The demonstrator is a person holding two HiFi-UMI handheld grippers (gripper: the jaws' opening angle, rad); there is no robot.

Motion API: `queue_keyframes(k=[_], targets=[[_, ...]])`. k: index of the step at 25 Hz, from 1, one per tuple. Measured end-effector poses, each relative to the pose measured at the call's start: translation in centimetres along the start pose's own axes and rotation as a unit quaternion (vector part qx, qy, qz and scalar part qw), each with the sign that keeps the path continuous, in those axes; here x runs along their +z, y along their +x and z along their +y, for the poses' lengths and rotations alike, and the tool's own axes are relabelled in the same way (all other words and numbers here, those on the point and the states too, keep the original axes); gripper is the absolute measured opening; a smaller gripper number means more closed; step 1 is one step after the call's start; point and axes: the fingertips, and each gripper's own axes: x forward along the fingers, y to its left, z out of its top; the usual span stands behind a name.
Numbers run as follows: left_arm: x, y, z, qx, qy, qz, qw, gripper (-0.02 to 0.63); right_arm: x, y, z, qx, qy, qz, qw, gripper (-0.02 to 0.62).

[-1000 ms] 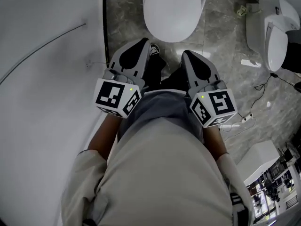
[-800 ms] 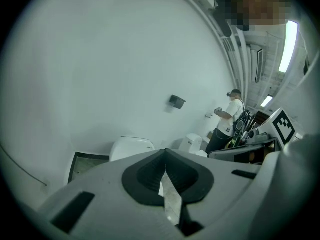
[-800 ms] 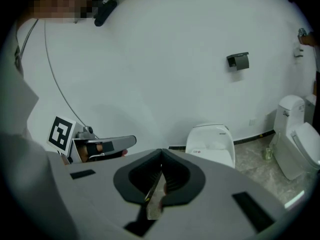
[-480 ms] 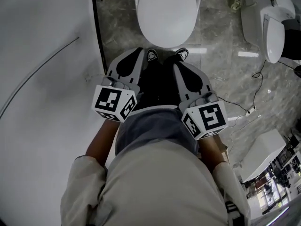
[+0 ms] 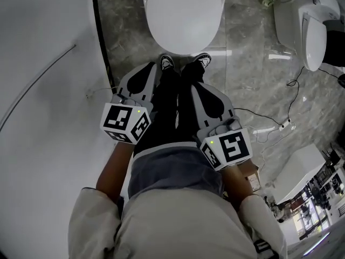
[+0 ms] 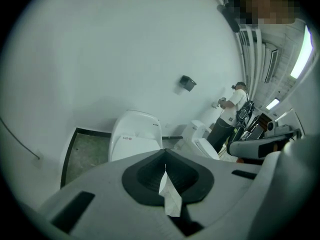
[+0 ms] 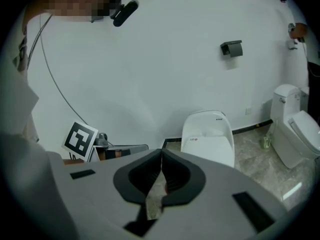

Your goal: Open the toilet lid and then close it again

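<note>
The white toilet (image 5: 183, 15) stands at the top of the head view with its lid down flat, and the person's two shoes (image 5: 167, 62) are just in front of its rim. My left gripper (image 5: 152, 67) hangs beside the left leg, well short of the bowl, jaws shut and empty. My right gripper (image 5: 197, 85) hangs by the right leg, also shut on nothing. In the left gripper view the closed toilet (image 6: 135, 134) lies beyond the touching tips of the left gripper (image 6: 165, 153). In the right gripper view the toilet (image 7: 207, 136) sits right of the right gripper (image 7: 161, 151).
A white wall (image 5: 43, 90) runs close along the left. A second toilet (image 5: 315, 31) stands at the far right, with cables (image 5: 269, 125) on the marble floor and a white box (image 5: 299, 171). A paper holder (image 6: 187, 83) hangs on the wall; a person (image 6: 230, 109) stands behind.
Both grippers have sunk lower and drawn back toward the person's body, away from the toilet. Their jaws stay shut. The lid stays down.
</note>
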Motion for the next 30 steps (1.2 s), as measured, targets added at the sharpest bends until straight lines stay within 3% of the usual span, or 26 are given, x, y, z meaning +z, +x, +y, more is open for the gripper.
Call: queue_keyframes(k=[5,17,25,30], targets=[[-3.8,1.5,1.4,0.006,0.005,0.026,0.9996,0.008,-3.3,1.6,-1.8,-0.012,0.012,0.015,1.0,0.011],[-8.7,6.5,3.9,0.039,0.01,0.06,0.9974,0.008,-7.8,3.5,-8.3,-0.046,0.036,0.019,0.998,0.011],[-13.5,10.6,5.6,0.052,0.022,0.104,0.993,0.008,-10.0,4.8,-8.4,-0.024,0.047,0.039,0.998,0.011],[-16.2,12.9,8.5,0.076,-0.002,0.109,0.9911,0.008,-10.2,5.5,-8.4,-0.013,0.049,0.042,0.998,0.011]])
